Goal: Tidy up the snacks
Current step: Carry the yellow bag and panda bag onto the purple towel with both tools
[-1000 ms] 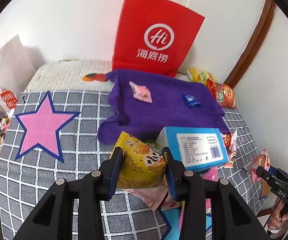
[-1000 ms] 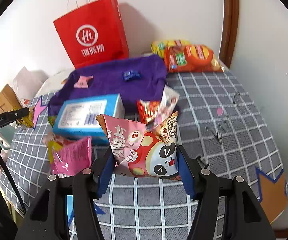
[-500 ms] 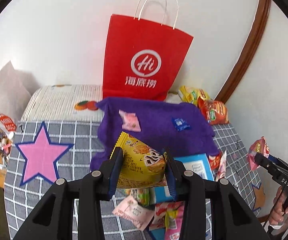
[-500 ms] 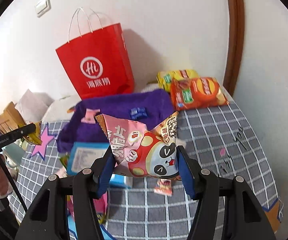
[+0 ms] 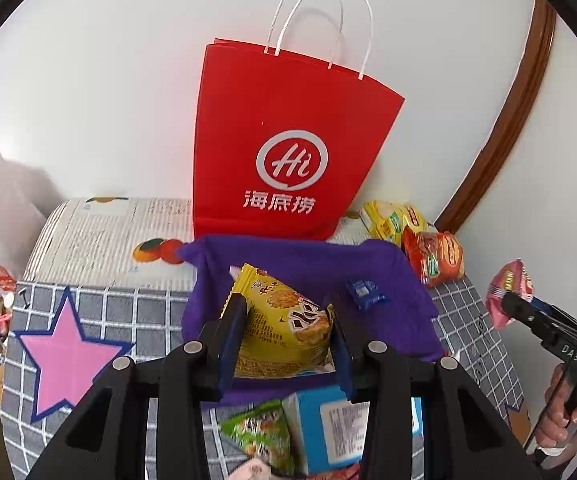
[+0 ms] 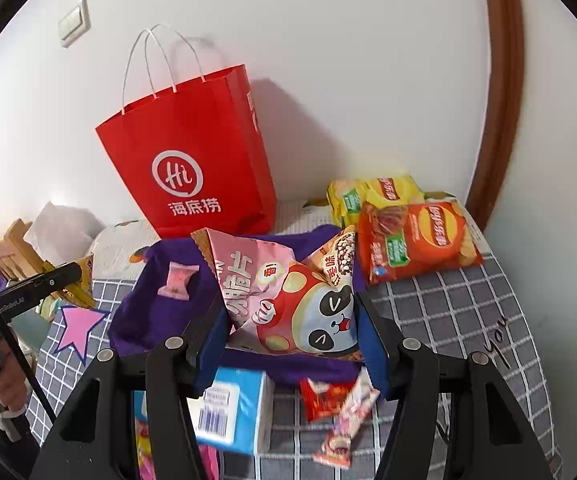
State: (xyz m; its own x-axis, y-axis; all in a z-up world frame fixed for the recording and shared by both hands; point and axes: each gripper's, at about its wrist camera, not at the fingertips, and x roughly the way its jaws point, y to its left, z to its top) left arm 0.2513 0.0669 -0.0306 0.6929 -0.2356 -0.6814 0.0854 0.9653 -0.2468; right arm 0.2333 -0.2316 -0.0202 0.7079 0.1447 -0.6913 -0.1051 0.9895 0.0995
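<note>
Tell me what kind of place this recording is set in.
Probably a room in a home, likely a bedroom: a grid-patterned cover with a star like bedding, a wall light switch, wooden trim, and a red paper bag against the wall.

Yellow cracker packet (image 5: 284, 328) and pink panda snack bag (image 6: 288, 300) held up before upright red bag (image 5: 288, 152).

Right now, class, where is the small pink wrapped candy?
In the right wrist view, the pink candy lies on the purple cloth's left part, below the red paper bag.
</note>
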